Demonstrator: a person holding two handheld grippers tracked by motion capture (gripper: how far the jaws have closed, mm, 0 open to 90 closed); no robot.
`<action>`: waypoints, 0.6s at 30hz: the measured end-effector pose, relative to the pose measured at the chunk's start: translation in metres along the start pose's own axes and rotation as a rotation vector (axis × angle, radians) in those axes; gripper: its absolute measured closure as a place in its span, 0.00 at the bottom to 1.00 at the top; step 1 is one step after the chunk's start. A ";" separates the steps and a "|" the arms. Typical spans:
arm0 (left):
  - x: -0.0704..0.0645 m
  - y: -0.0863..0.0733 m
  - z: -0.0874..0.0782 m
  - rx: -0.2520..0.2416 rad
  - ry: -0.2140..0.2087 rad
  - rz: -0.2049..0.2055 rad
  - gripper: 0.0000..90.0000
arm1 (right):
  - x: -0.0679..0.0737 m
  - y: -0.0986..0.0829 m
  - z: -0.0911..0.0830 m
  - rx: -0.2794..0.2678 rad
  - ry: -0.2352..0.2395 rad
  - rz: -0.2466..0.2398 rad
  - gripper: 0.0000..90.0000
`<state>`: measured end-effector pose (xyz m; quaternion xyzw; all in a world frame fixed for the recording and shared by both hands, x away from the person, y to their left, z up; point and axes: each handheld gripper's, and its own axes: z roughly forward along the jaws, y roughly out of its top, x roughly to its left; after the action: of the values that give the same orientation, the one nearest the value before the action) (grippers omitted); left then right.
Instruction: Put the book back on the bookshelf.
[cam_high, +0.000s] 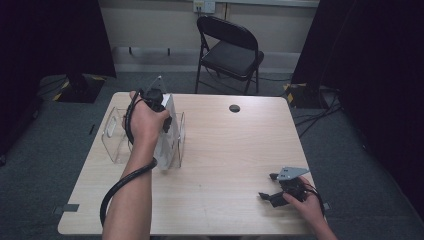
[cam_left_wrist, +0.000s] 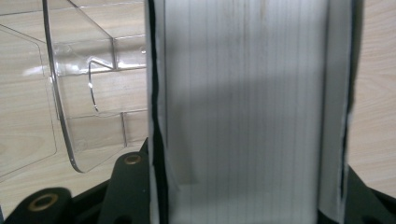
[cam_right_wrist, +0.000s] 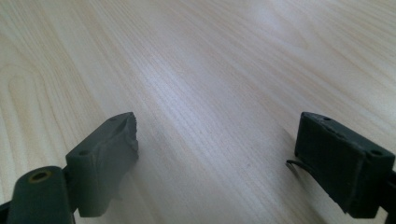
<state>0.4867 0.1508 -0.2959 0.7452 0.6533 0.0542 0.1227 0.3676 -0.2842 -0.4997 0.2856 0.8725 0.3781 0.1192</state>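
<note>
Your left gripper (cam_high: 167, 117) pinched a thick white book (cam_left_wrist: 243, 116) across its closed pages, jaws pressed against both covers, as you stood it upright at the clear plastic rack (cam_high: 114, 137) near the left edge of the table (cam_high: 235, 150). The book stood on end at the right side of the rack, its page edges facing the left gripper view, where the rack's curved clear wall (cam_left_wrist: 70, 116) lay just beside the book's cover. Whether the book's foot already sat inside the rack's slot could not be told from these views.

Your right gripper (cam_high: 272, 187) rested idle near the right front corner of the table, jaws spread wide over bare wood and holding nothing.

To seat the book well, you likely needed to keep it plumb and lower it straight down between the clear dividers, not letting the bottom corner catch on a wall. The light rack looked apt to slide or tip under a sideways push, so a steadying touch from the free right gripper would have helped before you let go.
</note>
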 end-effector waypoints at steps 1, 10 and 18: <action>0.000 0.000 0.001 -0.006 0.003 -0.002 0.59 | 0.000 0.000 0.000 0.000 0.000 0.000 0.14; -0.002 0.004 0.005 -0.006 0.020 0.000 0.59 | 0.000 0.000 0.000 -0.001 0.000 0.000 0.14; -0.003 0.007 0.007 -0.002 0.020 -0.008 0.59 | 0.000 0.000 0.000 -0.001 0.000 -0.001 0.14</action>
<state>0.4948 0.1462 -0.3009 0.7419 0.6573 0.0617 0.1171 0.3677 -0.2842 -0.4997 0.2852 0.8725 0.3783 0.1193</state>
